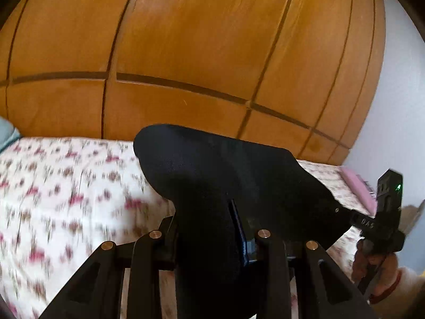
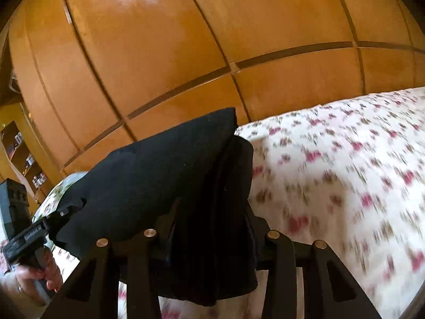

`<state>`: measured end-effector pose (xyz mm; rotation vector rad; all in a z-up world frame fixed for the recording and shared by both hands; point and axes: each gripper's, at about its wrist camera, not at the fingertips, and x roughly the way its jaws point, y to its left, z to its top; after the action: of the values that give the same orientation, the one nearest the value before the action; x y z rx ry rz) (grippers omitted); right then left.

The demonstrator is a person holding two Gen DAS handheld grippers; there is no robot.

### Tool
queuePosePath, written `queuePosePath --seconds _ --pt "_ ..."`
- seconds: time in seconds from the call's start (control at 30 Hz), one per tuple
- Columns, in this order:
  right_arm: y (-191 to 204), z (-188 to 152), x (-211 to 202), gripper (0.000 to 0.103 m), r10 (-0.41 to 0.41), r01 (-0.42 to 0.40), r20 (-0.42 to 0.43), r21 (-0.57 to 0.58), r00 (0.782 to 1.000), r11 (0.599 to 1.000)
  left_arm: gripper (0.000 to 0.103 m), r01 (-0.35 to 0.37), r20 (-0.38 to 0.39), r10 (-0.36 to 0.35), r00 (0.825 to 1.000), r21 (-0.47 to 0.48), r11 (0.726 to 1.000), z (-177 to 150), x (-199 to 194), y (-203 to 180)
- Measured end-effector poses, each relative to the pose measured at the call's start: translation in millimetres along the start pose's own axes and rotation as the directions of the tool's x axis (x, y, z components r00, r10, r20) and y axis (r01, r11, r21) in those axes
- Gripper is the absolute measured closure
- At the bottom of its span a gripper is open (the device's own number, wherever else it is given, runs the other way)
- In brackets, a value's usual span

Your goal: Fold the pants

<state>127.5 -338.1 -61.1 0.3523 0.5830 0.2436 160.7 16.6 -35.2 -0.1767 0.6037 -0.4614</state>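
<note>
Now the black pants (image 1: 212, 175) hang above the flowered bed (image 1: 66, 186), stretched lengthwise between both tools: left tool (image 1: 212, 242) grasps one end, right tool (image 2: 209, 239) the other, toward three o'clock.

Black fabric pants (image 1: 212, 175) hang stretched between the left claw (image 1: 212, 242) and right claw (image 2: 212, 239), above the floral-sheeted bed (image 2: 345, 164), wooden panelled wardrobe (image 1: 186, 53) behind.
</note>
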Motion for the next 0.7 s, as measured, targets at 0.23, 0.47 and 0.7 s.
queuePosePath --seconds 0.23,0.47,0.7 --pt "-18.9 52.0 72.9 0.070 -0.051 0.053 0.047 -0.040 0.998 0.998 0.070 -0.062 0.008 0.062 0.998 0.039 0.997 32.3 71.2 17.6" --pt "-39.1 63.1 108.7 0.101 -0.092 0.092 0.000 0.021 0.996 0.996 0.063 -0.119 -0.016 0.119 0.993 0.045 0.992 18.3 109.5 38.8" --pt "-49.2 43.7 74.0 0.023 -0.028 0.034 -0.038 0.163 0.999 0.986 0.046 -0.004 -0.052 -0.005 0.999 -0.173 0.985 -2.5 95.2 72.1"
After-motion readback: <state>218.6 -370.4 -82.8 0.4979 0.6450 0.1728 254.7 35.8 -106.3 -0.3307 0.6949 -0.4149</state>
